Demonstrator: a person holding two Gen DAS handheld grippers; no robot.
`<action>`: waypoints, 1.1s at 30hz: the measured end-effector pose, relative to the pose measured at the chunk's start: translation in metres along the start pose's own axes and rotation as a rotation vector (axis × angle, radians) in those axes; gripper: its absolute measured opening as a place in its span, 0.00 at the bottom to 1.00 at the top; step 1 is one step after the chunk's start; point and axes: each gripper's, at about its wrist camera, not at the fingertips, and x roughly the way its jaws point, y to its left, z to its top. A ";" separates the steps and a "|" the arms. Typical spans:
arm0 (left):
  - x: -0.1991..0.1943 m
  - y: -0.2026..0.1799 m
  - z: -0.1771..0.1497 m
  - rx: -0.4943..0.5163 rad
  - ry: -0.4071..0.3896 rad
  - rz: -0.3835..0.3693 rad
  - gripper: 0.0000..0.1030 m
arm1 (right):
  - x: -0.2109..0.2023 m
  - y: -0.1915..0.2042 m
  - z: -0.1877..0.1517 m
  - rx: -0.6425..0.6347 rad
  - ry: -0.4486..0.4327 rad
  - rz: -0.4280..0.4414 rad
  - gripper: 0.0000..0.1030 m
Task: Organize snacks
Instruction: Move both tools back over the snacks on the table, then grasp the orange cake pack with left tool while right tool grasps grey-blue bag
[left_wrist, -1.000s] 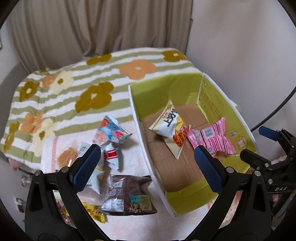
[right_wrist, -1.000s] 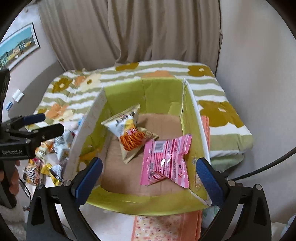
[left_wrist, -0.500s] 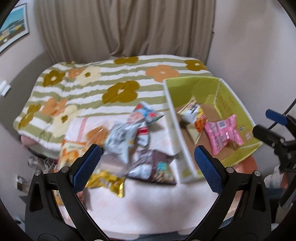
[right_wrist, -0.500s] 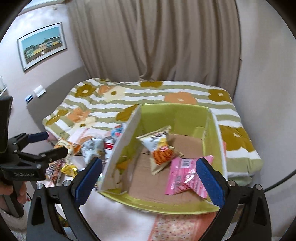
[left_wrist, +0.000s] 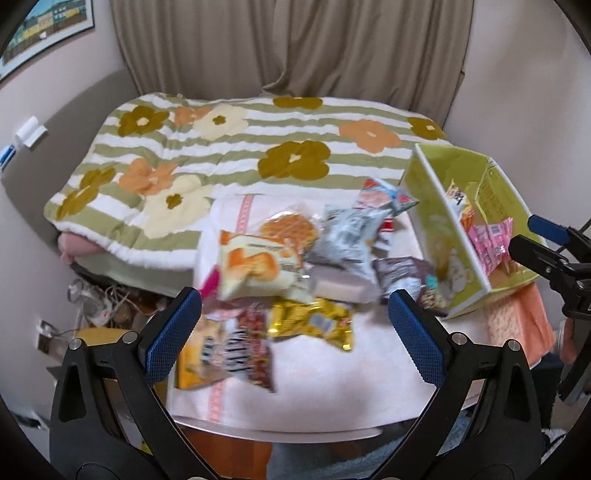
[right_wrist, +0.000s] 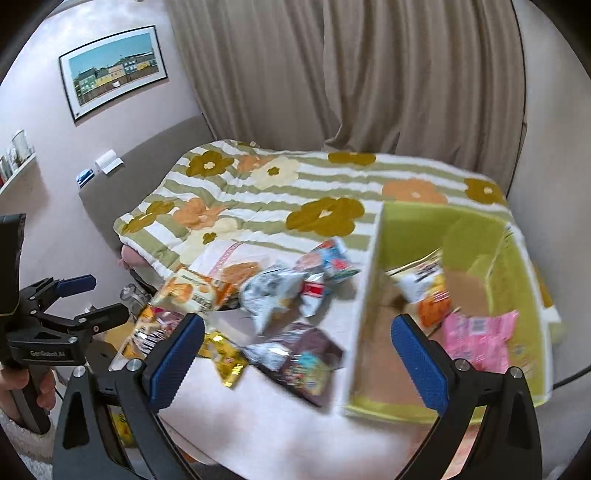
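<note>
Both hand-held grippers, left (left_wrist: 293, 317) and right (right_wrist: 297, 350), hang wide and empty above the table (left_wrist: 332, 398), where loose snack packets (left_wrist: 295, 266) wait left of the green box (right_wrist: 517, 251), which already holds two.

Left gripper (left_wrist: 293, 325): jaws spread wide, blue-padded fingers (left_wrist: 171, 328) well apart, nothing between them. Right gripper (right_wrist: 297, 354): jaws likewise spread wide, blue pads apart, nothing held. From right wrist view, left gripper sits at far left, bare hand (right_wrist: 22, 384) wrapped round its handle, pale knit cuff at wrist.
</note>
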 end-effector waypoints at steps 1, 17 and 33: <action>0.002 0.010 0.000 0.006 0.003 -0.003 0.98 | 0.006 0.006 0.000 0.014 0.007 -0.004 0.98; 0.113 0.060 0.040 0.313 0.160 -0.242 0.98 | 0.101 0.040 0.010 0.236 0.125 -0.117 0.98; 0.179 -0.002 0.035 0.961 0.307 -0.266 0.98 | 0.169 0.014 0.010 0.376 0.238 -0.095 0.98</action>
